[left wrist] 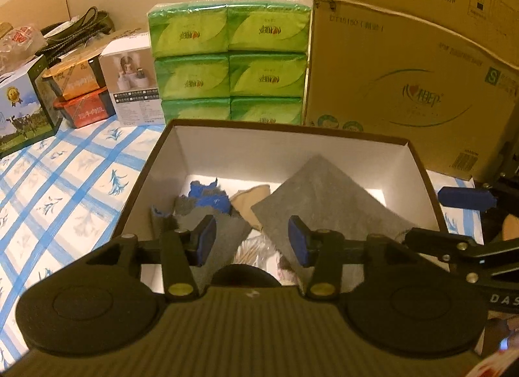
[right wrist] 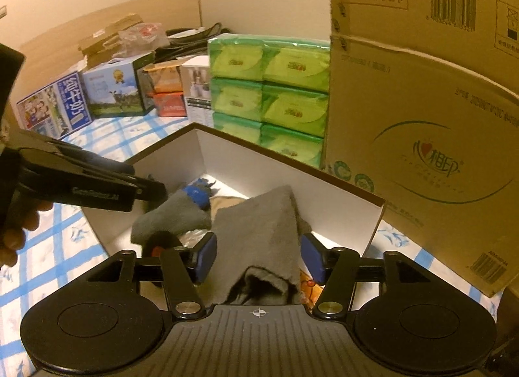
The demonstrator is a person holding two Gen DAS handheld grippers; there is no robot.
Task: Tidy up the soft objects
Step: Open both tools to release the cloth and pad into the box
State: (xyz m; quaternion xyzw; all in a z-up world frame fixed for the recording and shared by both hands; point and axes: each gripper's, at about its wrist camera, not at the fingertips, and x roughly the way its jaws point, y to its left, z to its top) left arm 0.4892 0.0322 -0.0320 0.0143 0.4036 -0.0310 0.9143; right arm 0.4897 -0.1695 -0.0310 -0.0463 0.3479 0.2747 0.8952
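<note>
I see both claws over an open box [left wrist: 418, 163] at frame centre, its brown rim close on every side and white walls leaving little room. Behind it, a green stack of tissue packs [left wrist: 230, 62] and a big cardboard carton [left wrist: 405, 85] at the upper right block the far edge; small boxes [left wrist: 129, 85] crowd the upper left on the blue checked sheet [left wrist: 48, 198]. My left gripper [left wrist: 252, 240] has its jaws apart, empty. My right gripper [right wrist: 259, 255] is spread too, the grey cloth [right wrist: 259, 234] loose between the pads, draped in a peak inside the box beside a grey-and-blue glove [right wrist: 185, 211]
</note>
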